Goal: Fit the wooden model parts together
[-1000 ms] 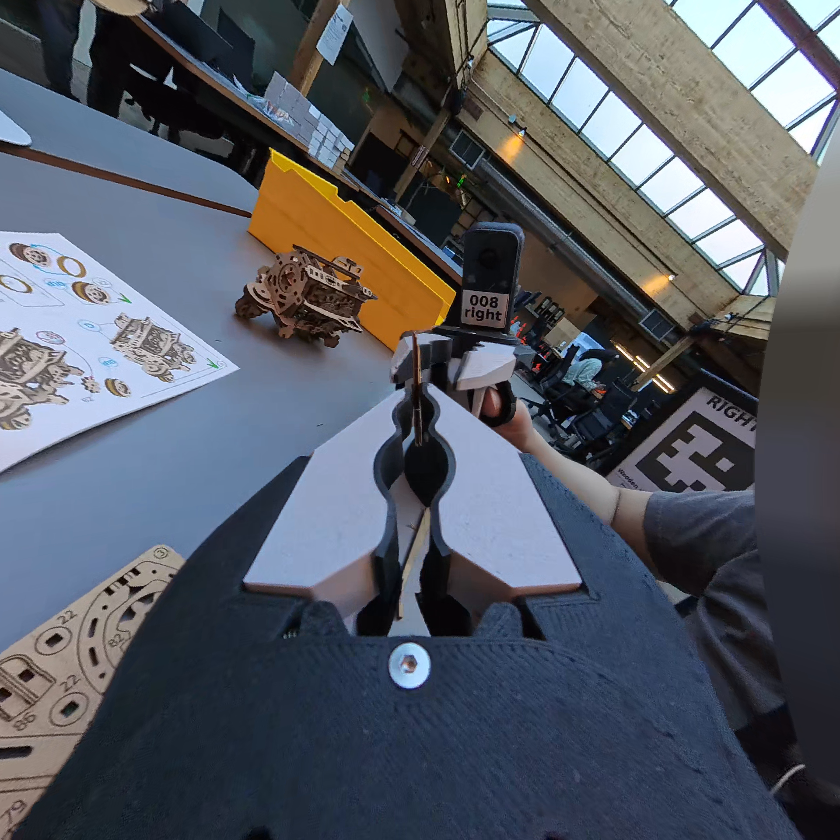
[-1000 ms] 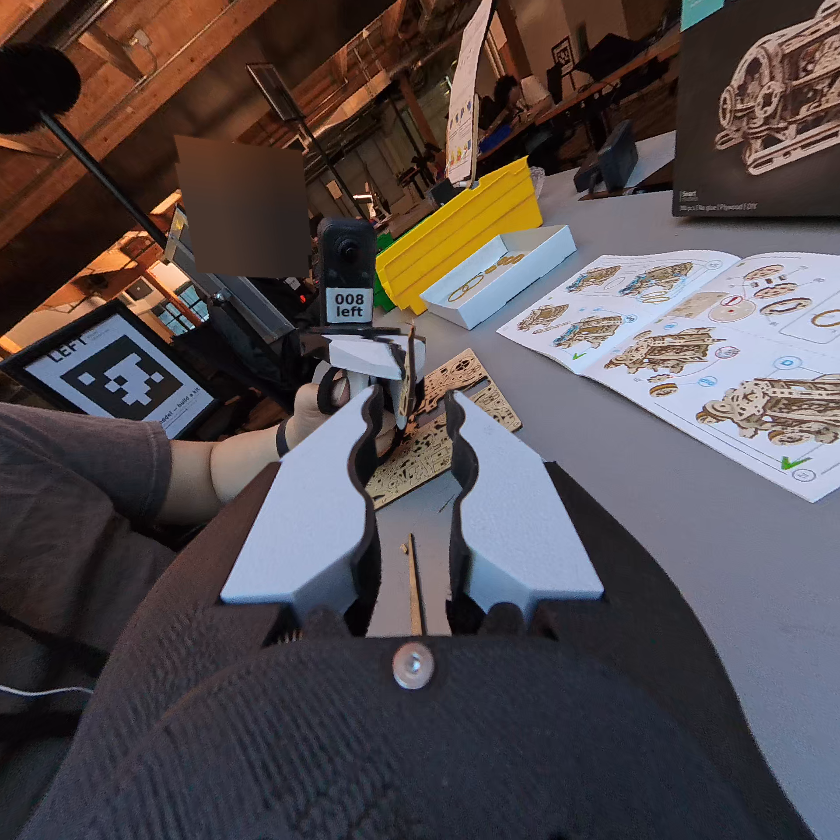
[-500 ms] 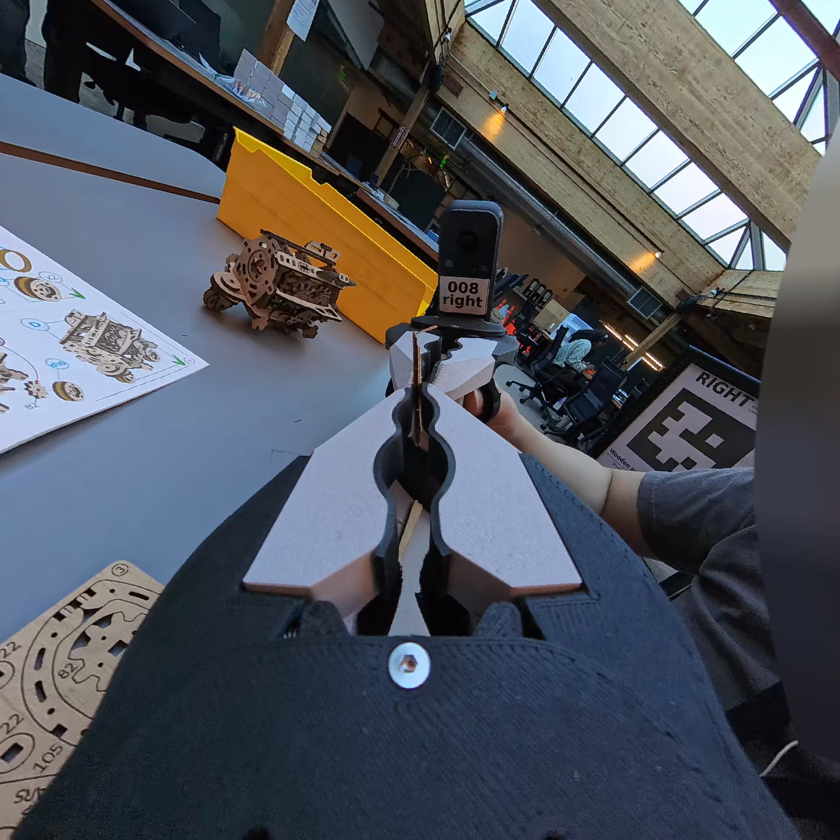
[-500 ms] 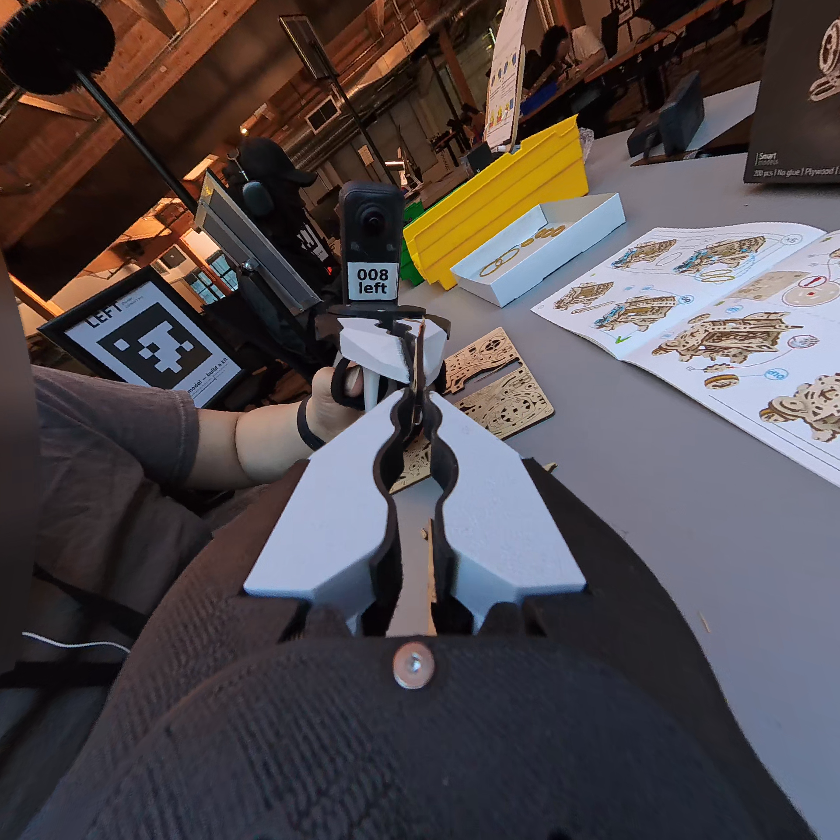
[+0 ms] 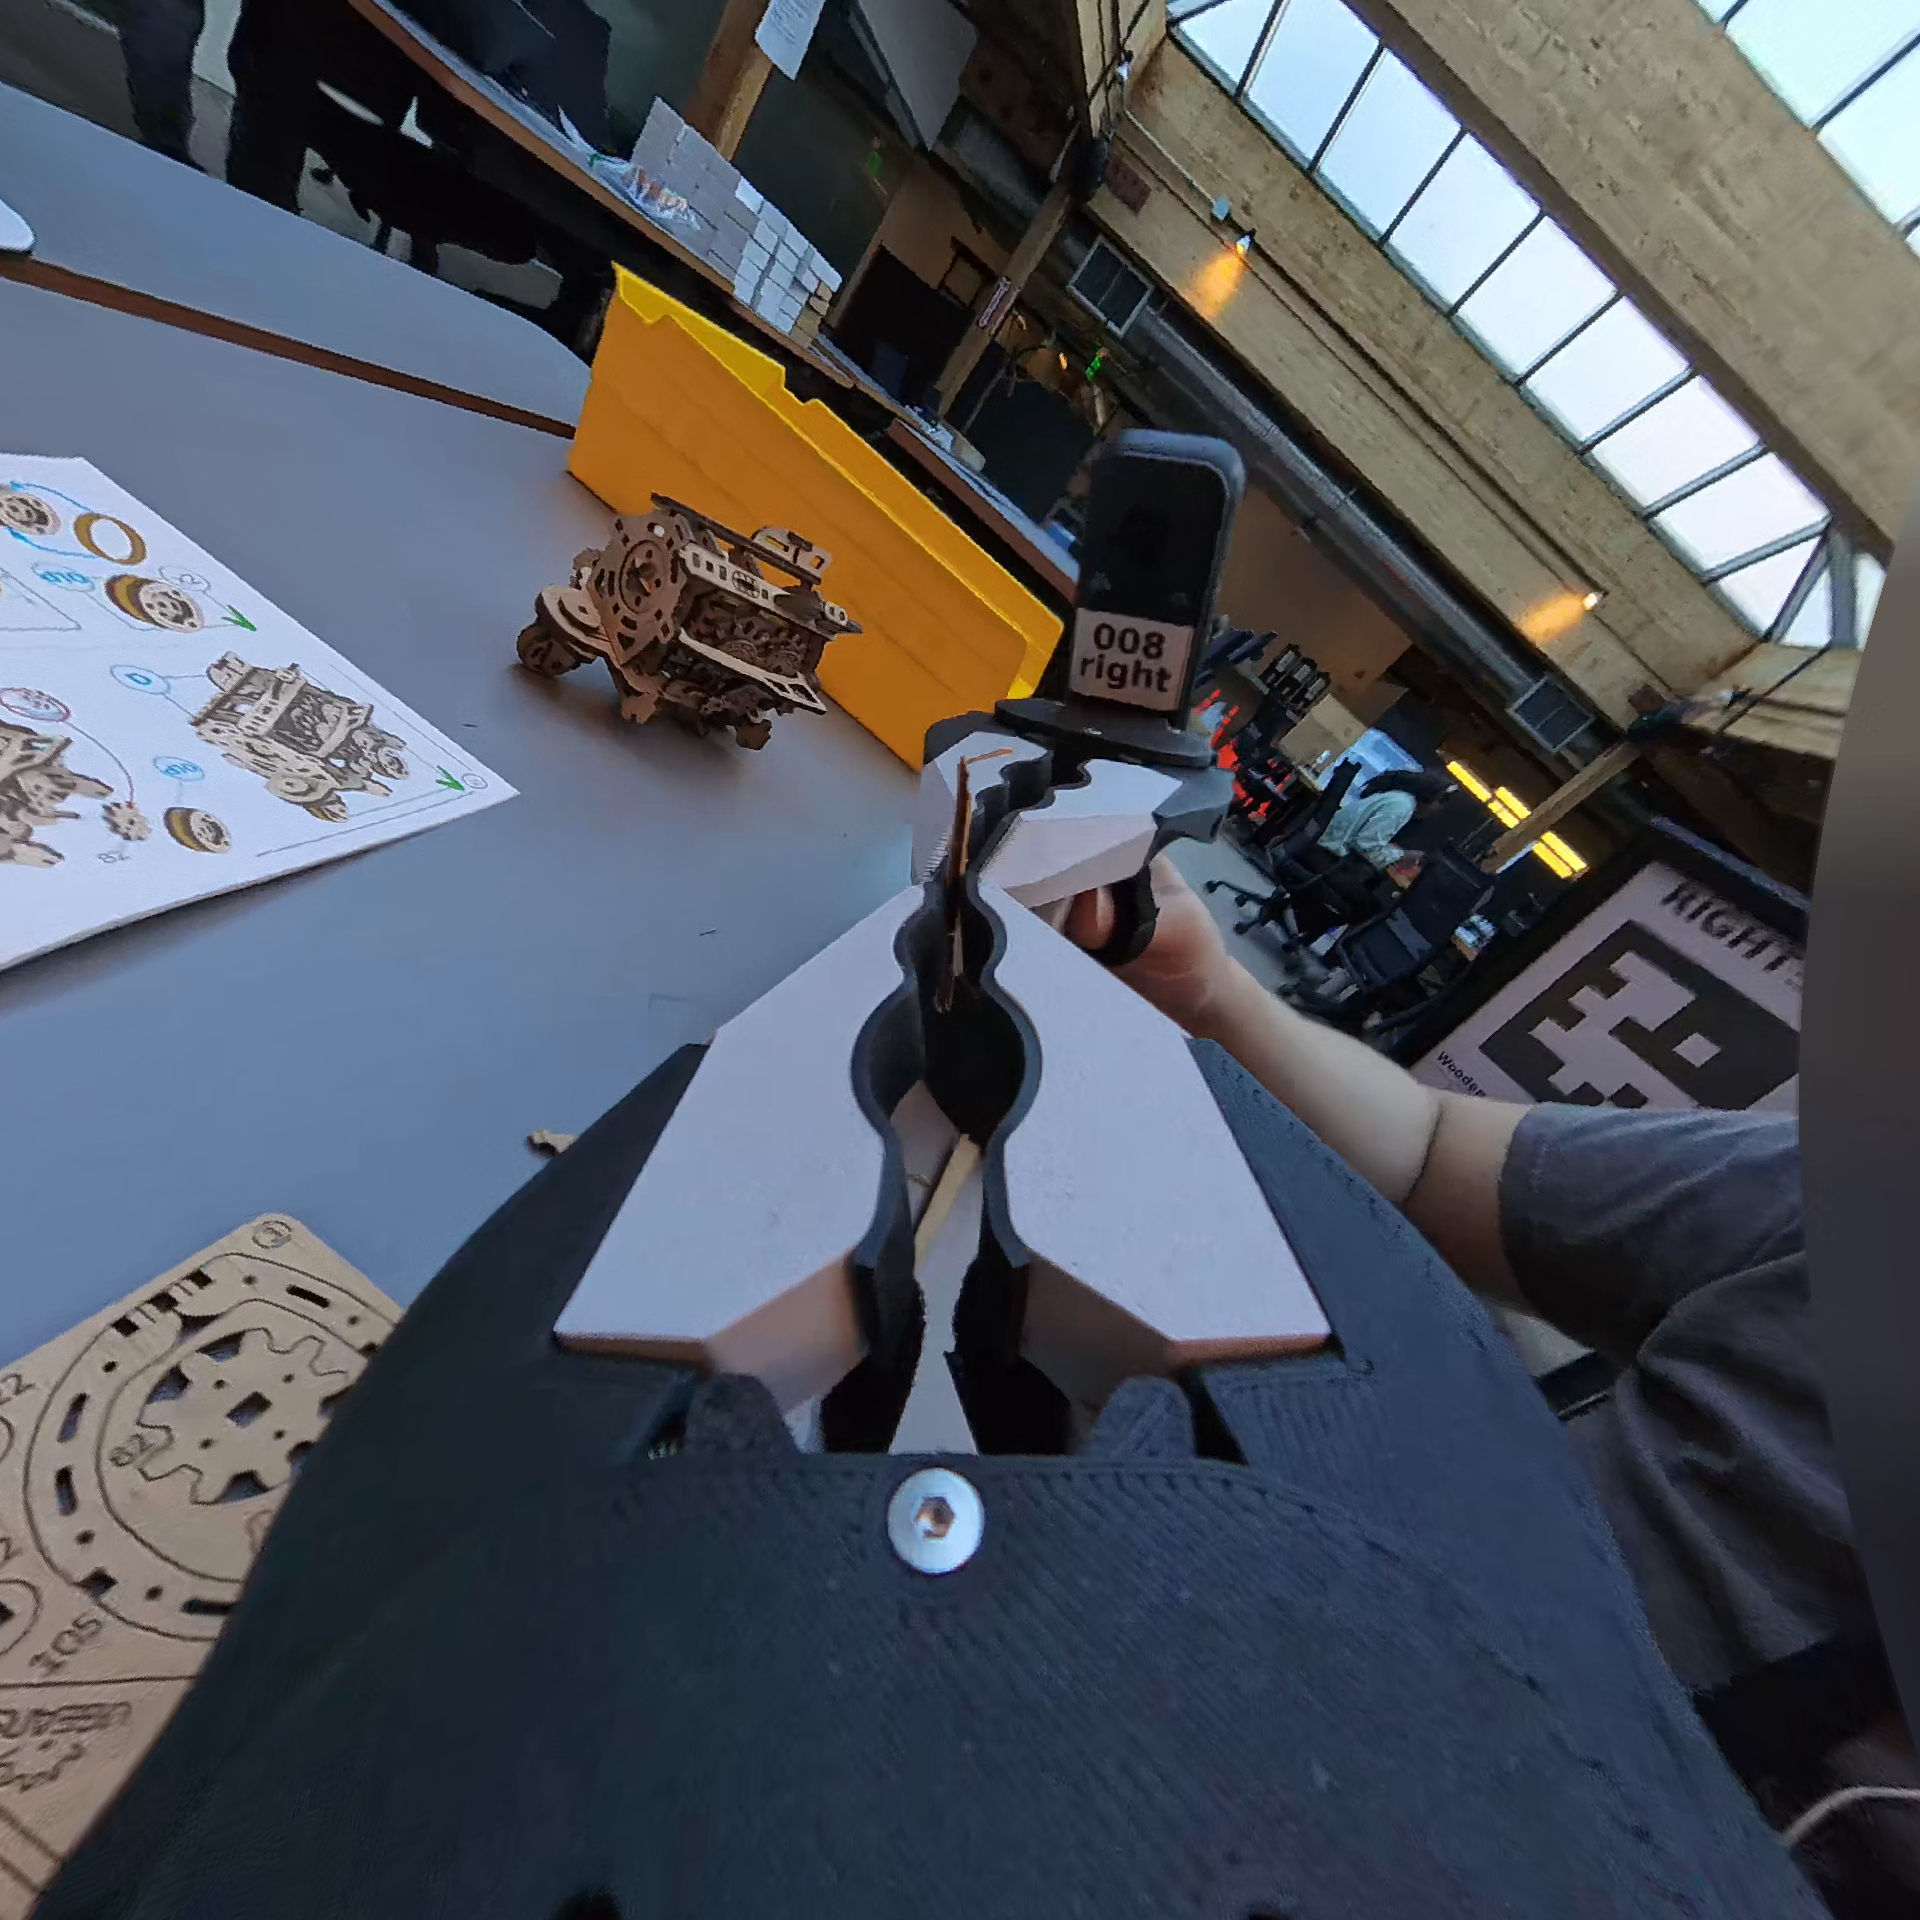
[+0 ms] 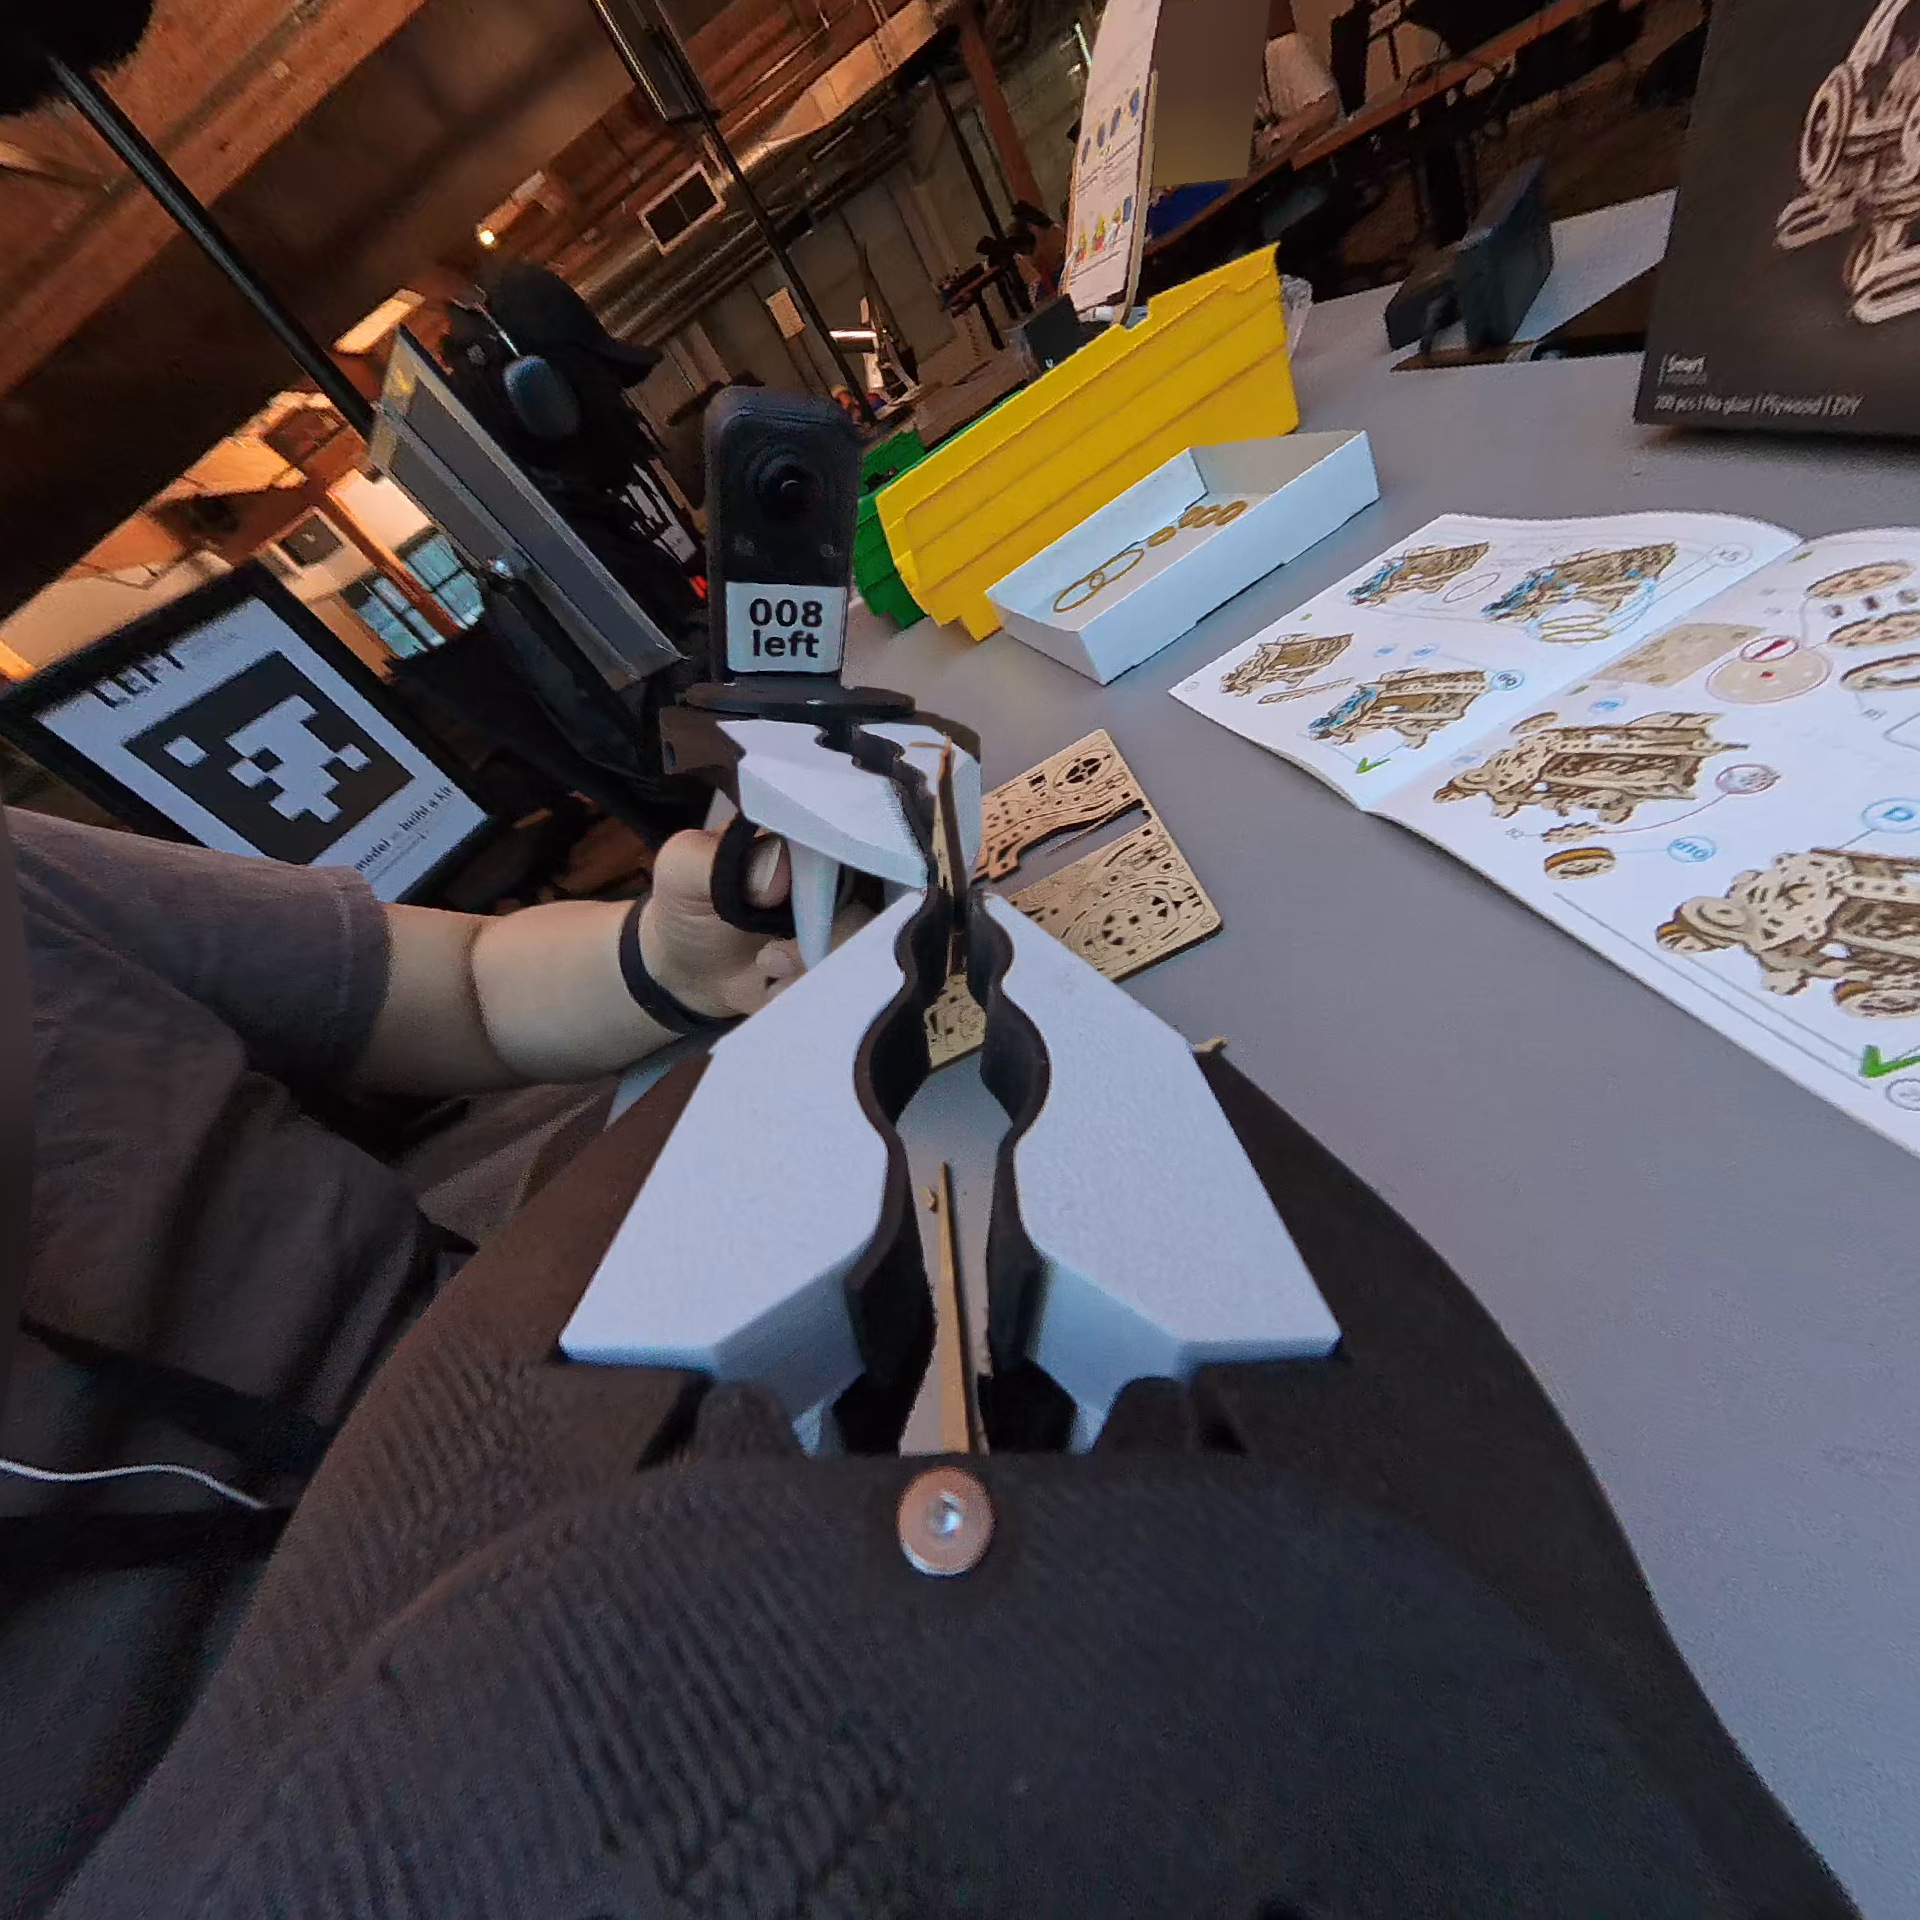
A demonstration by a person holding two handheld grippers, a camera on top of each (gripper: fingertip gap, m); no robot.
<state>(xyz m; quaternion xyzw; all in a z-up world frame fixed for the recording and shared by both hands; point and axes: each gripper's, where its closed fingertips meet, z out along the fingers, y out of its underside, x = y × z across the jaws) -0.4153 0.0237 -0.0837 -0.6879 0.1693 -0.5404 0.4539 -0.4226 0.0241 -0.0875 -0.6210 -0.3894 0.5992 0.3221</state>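
Grey table (image 5: 312, 1039) | both hand-held grippers, left (image 5: 951, 904) and right (image 6: 948, 894), clamp one thin wooden piece (image 5: 958, 831) | right was wide 1.0 s ago

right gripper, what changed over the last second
The right gripper went from open to shut, closing on the thin wooden part edge-on between the two grippers' tips. The left gripper stayed clamped on that part, tip to tip with the right. The half-built wooden model, instruction sheet and yellow bin lie as before; only the views shifted.
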